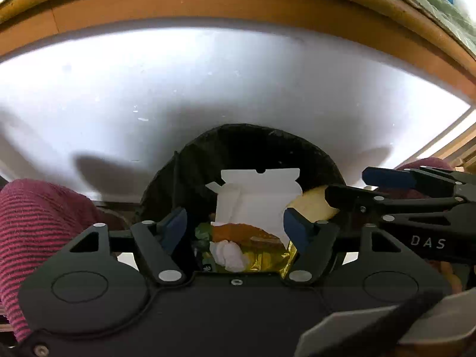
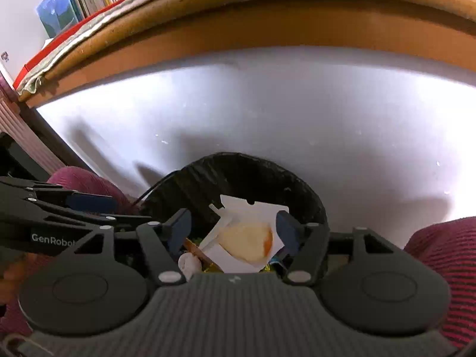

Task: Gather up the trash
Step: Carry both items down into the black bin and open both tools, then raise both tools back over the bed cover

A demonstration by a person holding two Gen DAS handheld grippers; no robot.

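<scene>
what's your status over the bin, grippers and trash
Left gripper open, empty; right gripper open, empty. Both over the black bin. White carton, pale fruit piece and wrappers inside. Nothing in the way.

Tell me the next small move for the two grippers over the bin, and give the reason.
Probably lift both clear of the bin and look for more trash. The left gripper and right gripper are open and hold nothing; the white carton, the yellowish food piece and the gold wrapper already lie inside the black liner, and the white tabletop shows no item in view.
</scene>
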